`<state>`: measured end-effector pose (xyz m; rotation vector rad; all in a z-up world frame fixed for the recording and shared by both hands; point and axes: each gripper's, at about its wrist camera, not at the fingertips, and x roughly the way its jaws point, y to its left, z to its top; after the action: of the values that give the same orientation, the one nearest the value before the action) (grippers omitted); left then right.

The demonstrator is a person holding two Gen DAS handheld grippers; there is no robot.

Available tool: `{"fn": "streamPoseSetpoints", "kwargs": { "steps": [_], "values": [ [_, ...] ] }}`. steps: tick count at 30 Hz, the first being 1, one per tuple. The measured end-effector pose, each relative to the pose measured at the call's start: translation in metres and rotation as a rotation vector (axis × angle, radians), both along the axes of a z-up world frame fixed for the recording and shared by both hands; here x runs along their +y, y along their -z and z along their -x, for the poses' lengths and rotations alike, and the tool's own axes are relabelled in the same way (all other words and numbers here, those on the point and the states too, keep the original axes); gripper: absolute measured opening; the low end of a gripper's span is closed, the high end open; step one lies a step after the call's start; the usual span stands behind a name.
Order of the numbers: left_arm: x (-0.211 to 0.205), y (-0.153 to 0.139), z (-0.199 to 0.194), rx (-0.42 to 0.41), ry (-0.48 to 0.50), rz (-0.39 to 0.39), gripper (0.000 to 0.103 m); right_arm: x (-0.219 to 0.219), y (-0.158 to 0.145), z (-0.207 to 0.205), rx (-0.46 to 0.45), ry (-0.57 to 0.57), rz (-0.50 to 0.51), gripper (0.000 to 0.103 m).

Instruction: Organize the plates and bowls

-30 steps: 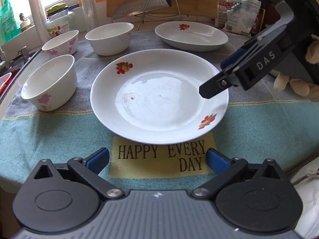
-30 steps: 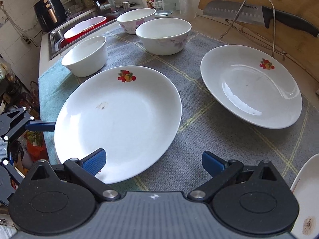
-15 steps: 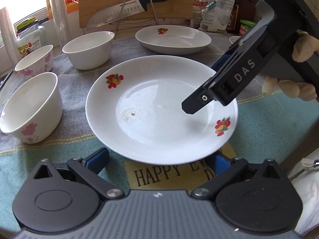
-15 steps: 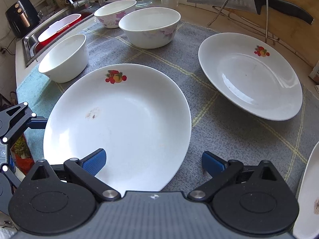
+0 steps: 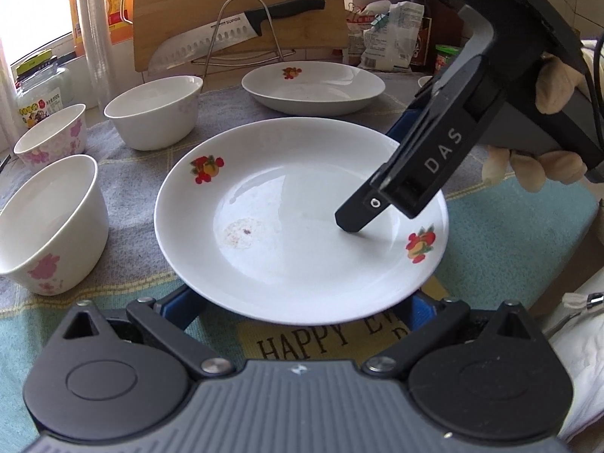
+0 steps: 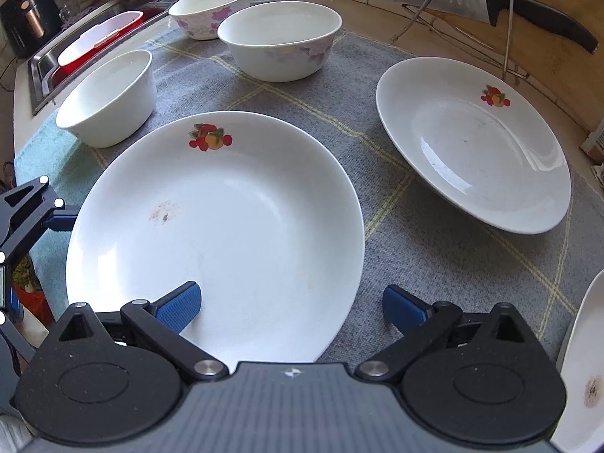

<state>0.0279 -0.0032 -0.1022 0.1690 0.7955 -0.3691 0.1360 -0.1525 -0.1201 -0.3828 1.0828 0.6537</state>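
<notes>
We find both tools opened wide. In the left wrist view the left gripper (image 5: 302, 305) straddles the 6 o'clock rim of the near plate (image 5: 287, 226), its blue pads partly hidden beneath that rim. The plate is round, so it has no long axis; it lies flat, face up, fruit prints at 10 and 4 o'clock, a brown smear left of centre. The right gripper (image 6: 290, 305) reaches in from 2 o'clock; one finger (image 5: 355, 219) is over the plate's well, the other outside the rim. We cannot tell whether it touches. Three bowls (image 5: 49, 222) stand upright at 9 to 11 o'clock, a second plate (image 5: 313, 87) at 12. All rest on a grey-and-teal cloth (image 5: 521, 249) on a kitchen counter; a knife (image 5: 234, 34) and wooden board (image 5: 241, 3) stand behind, a sink (image 6: 90, 41) at far left.
</notes>
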Motion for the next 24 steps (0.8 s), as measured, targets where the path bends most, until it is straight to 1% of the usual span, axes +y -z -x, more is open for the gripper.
{"fn": "streamPoseSetpoints", "kwargs": {
  "steps": [2,4,10,14,19,24],
  "values": [
    [0.0,0.0,0.001,-0.005,-0.001,0.002,0.103,-0.001,-0.001,-0.001,0.008,-0.031,0.006,0.103],
    [0.0,0.0,0.002,-0.01,-0.004,0.004,0.103,0.0,-0.002,-0.004,0.023,-0.033,0.0,0.103],
    [0.0,0.0,0.002,-0.013,-0.009,0.005,0.103,0.001,-0.006,-0.011,0.082,-0.073,-0.077,0.103],
    [-0.001,0.001,0.003,-0.02,-0.02,0.008,0.103,0.007,-0.005,-0.012,0.068,-0.118,-0.072,0.103],
    [-0.001,0.0,0.003,-0.02,-0.02,0.006,0.103,0.01,-0.004,-0.019,0.049,-0.14,-0.077,0.103],
    [-0.002,0.0,0.003,-0.024,-0.011,0.006,0.103,0.018,-0.002,-0.021,0.014,-0.173,-0.059,0.103]
  ]
}}
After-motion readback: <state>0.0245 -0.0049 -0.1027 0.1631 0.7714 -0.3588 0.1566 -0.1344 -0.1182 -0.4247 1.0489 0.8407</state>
